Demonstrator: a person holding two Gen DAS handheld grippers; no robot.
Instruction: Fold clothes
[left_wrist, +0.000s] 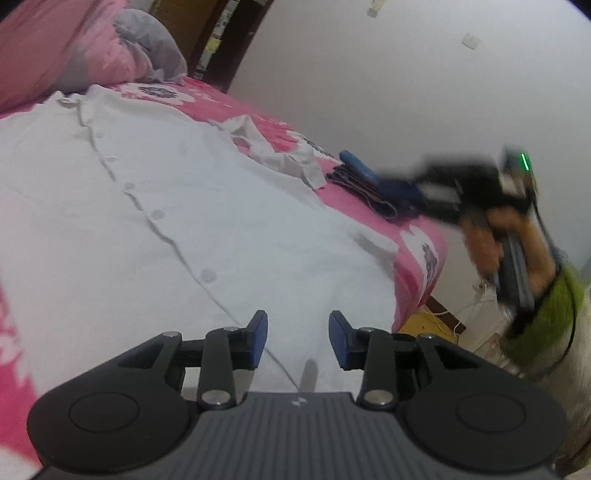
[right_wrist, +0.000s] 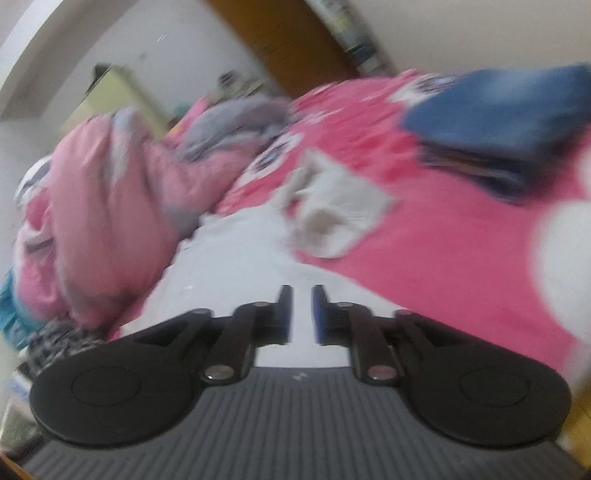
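A white button-up shirt (left_wrist: 155, 206) lies spread flat, front up, on the pink floral bedsheet (left_wrist: 373, 218), its button placket running diagonally across the cloth. One sleeve (left_wrist: 273, 147) trails off the shirt's far side onto the sheet, crumpled, with its cuff toward a folded stack of dark blue clothes (left_wrist: 369, 181) that sits beyond the shirt near the bed's edge. Past the shirt's collar a heap of pink and grey bedding (left_wrist: 110, 48) is piled up.

The left gripper (left_wrist: 298, 338) hangs over the shirt's lower hem, its blue-padded fingers (left_wrist: 258, 336) spread apart with nothing between them. The right gripper (right_wrist: 302, 314), seen from its own camera, hovers over the shirt's edge with a narrow gap between its fingers and no cloth in it; that view is badly blurred, so it seems only slightly parted. From the left camera a hand (left_wrist: 517, 254) with a green sleeve grips it beside the blue stack.
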